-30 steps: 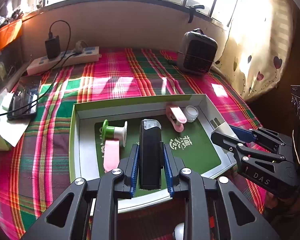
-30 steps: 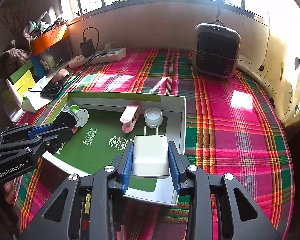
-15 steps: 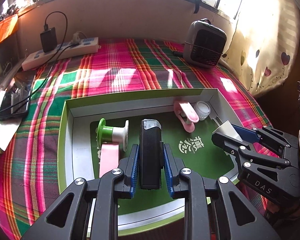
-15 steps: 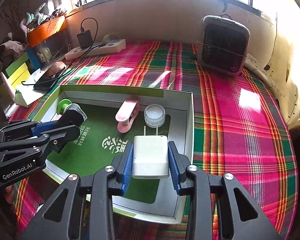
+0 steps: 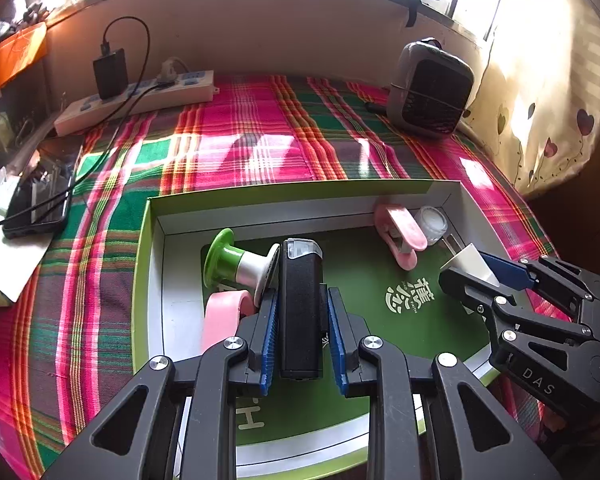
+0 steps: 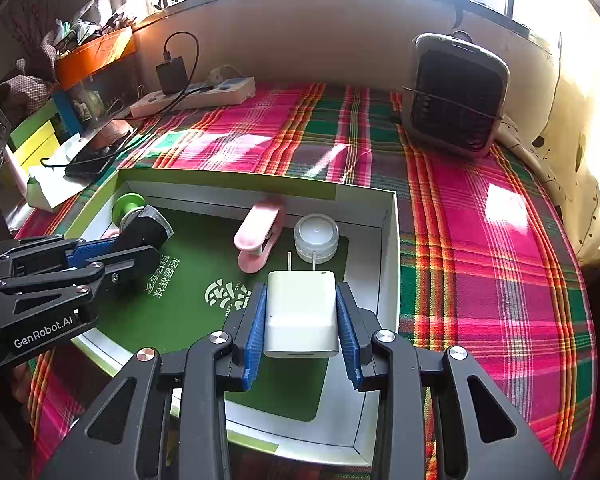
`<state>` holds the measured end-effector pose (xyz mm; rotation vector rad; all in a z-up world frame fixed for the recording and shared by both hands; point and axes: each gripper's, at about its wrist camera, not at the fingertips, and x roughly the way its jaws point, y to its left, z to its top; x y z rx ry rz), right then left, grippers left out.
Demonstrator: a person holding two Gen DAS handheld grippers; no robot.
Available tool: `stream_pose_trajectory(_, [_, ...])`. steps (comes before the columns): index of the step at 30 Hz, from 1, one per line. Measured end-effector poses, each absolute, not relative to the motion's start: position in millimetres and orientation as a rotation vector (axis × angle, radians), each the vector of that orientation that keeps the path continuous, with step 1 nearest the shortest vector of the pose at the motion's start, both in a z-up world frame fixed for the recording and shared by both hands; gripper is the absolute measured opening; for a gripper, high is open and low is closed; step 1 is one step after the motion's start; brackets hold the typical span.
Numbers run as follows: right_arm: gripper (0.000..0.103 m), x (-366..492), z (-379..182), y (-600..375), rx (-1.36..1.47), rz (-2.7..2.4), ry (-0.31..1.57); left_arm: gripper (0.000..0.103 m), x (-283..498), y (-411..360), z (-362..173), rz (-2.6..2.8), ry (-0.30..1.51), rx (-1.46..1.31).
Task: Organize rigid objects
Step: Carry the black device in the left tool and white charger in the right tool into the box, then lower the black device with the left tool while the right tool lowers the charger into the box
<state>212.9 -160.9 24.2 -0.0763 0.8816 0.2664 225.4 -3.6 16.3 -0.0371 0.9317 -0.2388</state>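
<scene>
Ahead of our left tongs point(image 5: 302, 300) the green spool point(image 5: 236, 262) and pink tape roll point(image 5: 224, 316) crowd the left side; to their right the box floor point(image 5: 364, 280) lies open. Ahead of our right tongs point(image 6: 302, 312) the clear jar point(image 6: 316, 236) and pink stapler point(image 6: 260, 236) block the way, and the box wall point(image 6: 390, 264) stands just right. Beyond it, plaid cloth point(image 6: 480, 260) runs free toward the heater point(image 6: 456, 96).

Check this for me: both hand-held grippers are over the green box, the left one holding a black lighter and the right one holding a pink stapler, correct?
Not quite. The right hand-held gripper holds a white charger plug, not the pink stapler, which lies loose in the green box; the right wrist view shows this. The rest stands: the left hand-held gripper holds the black lighter over the box.
</scene>
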Motion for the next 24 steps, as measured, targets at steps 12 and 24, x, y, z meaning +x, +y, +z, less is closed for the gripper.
stream_pose_trajectory(12, [0.035,214.3,22.2,-154.6,-0.136,0.24,0.859,0.022,226.1,3.5,15.5,-0.209,0.934,-0.023])
stream_pose_trajectory(24, [0.035,214.7,20.9,-152.6,-0.148,0.236,0.854,0.023,224.8,1.1,14.4,-0.199,0.936,-0.005])
